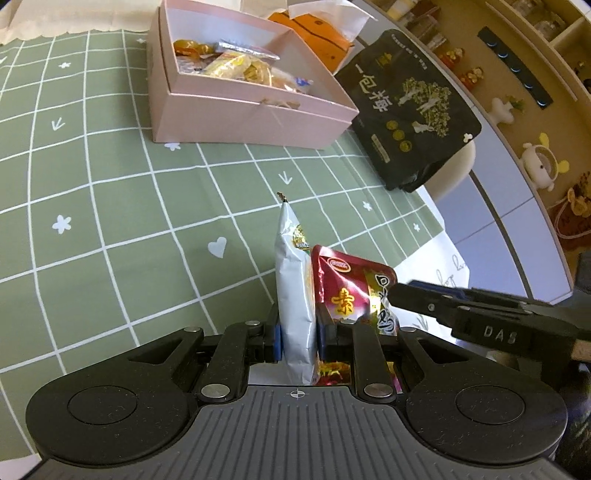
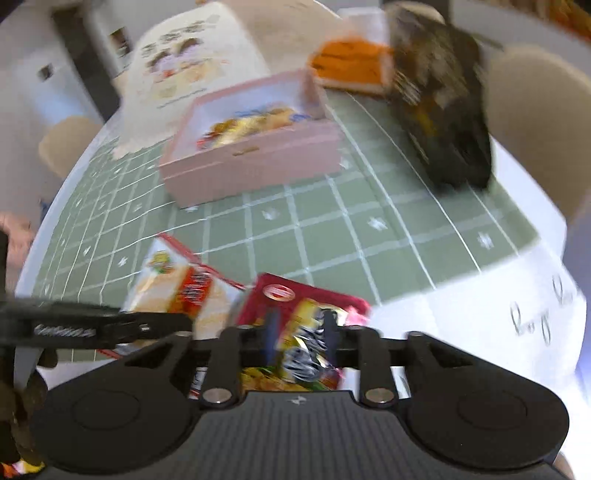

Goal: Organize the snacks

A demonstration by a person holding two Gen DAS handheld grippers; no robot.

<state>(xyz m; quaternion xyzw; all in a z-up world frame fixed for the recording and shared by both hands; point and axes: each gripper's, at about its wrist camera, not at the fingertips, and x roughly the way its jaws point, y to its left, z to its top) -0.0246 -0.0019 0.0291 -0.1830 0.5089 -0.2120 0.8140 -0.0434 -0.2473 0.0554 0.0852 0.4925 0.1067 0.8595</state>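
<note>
My left gripper (image 1: 299,328) is shut on a white snack packet (image 1: 293,280) that stands edge-on between its pads. In the right wrist view the same packet (image 2: 173,284) shows its orange print, with the left gripper (image 2: 177,323) at its lower edge. Right beside it is a red snack packet (image 1: 341,284). My right gripper (image 2: 302,326) has this red packet (image 2: 314,299) crumpled between its fingers; that view is blurred. The right gripper (image 1: 402,295) comes in from the right. An open pink box (image 1: 255,118) holding several snacks stands farther back.
A green checked tablecloth (image 1: 110,221) covers the table. A large black pouch (image 1: 413,107) leans at the right edge beside the pink box (image 2: 258,162). An orange tissue box (image 1: 314,29) sits behind it. A beige chair (image 2: 535,122) stands beyond the table's right side.
</note>
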